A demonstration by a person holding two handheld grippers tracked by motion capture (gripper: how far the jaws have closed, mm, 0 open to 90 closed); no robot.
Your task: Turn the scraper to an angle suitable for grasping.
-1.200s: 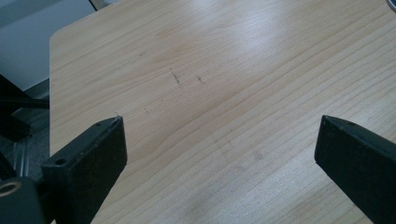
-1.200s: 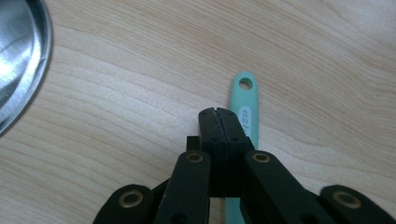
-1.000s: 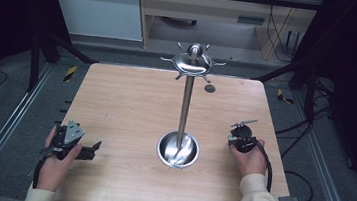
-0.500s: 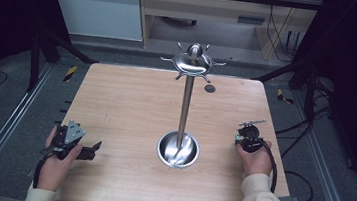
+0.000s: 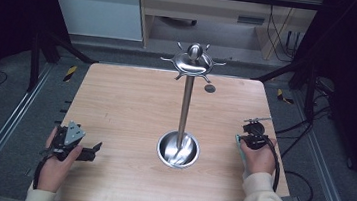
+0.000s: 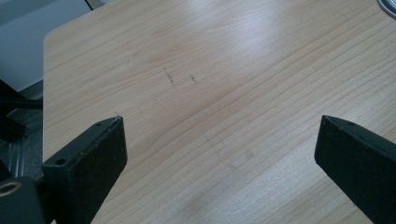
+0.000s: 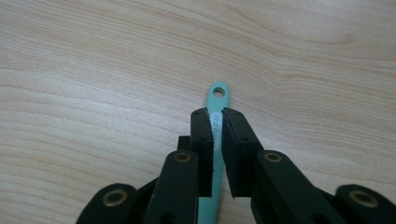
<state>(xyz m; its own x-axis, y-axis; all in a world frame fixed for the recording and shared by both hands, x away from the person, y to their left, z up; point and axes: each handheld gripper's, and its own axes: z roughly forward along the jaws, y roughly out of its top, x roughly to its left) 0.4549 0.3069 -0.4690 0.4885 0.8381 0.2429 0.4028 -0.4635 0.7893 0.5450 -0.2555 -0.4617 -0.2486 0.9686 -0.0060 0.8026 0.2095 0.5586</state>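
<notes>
1. Right gripper [image 7: 217,116]: fingers [image 7: 201,135] closed on teal handle [image 7: 218,93], just behind the hole at its tip. Narrow bite, flat thin plastic.
2. Location of handle: right side of counter [image 5: 125,105], near the edge, well apart from stand [image 5: 185,101]. Other end seen poking out beside the right hand [image 5: 238,148]. Lifted or resting on the wood: cannot tell.
3. Risk A: pivoting in the grip. Caused by holding so close to one end, with the long remainder hanging behind as a lever. Likely to droop or twist on any quick swing.
4. Risk B: blocking the hole. With fingertips this close to it, little room left for a hook [image 5: 219,63] to pass through. Could jam against the pads instead of threading.
5. Risk C: knocking the stand. Tall, thin post on a small base bowl [image 5: 177,150]; a sideways bump at hook height probably enough to rock it.
6. Risk D: dropping over the counter edge, given how near the right hand sits to it.
7. Pose, right: hand [image 5: 257,156] low over the counter, gripper [image 5: 257,123] pointing away from the person, cable looping back along the sleeve.
8. Pose, left: left gripper [image 5: 91,150] parked at the near left corner, aimed toward the centre, fingers [image 6: 93,149] spread wide, holding nothing. Too far off to steady the stand as placed.
</notes>
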